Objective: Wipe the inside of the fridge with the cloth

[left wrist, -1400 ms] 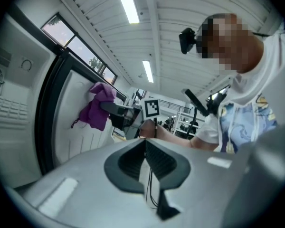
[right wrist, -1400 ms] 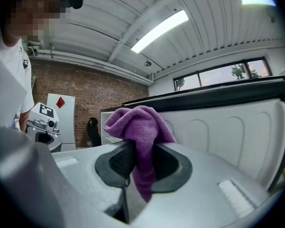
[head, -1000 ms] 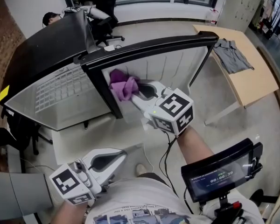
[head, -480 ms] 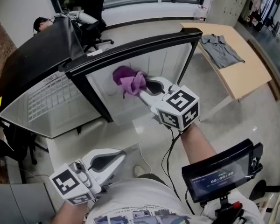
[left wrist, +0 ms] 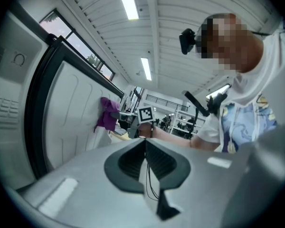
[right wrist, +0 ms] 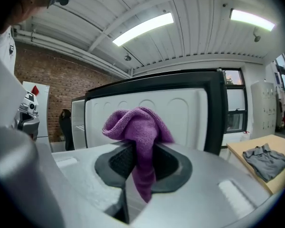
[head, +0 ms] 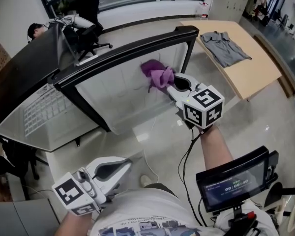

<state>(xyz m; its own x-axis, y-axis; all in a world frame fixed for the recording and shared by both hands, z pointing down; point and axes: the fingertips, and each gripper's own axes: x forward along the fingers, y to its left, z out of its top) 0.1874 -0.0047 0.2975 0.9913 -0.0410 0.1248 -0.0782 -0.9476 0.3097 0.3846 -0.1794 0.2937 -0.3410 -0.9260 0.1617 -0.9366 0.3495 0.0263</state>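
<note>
Cloth (head: 156,73) partly inside right gripper (head: 171,84)

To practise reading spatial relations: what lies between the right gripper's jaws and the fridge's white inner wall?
The purple cloth, clamped in the right gripper, bunches up before the fridge's inner wall. The right gripper view shows it.

Fridge cavity (head: 123,92) open; black frame (head: 123,55) beside
</note>
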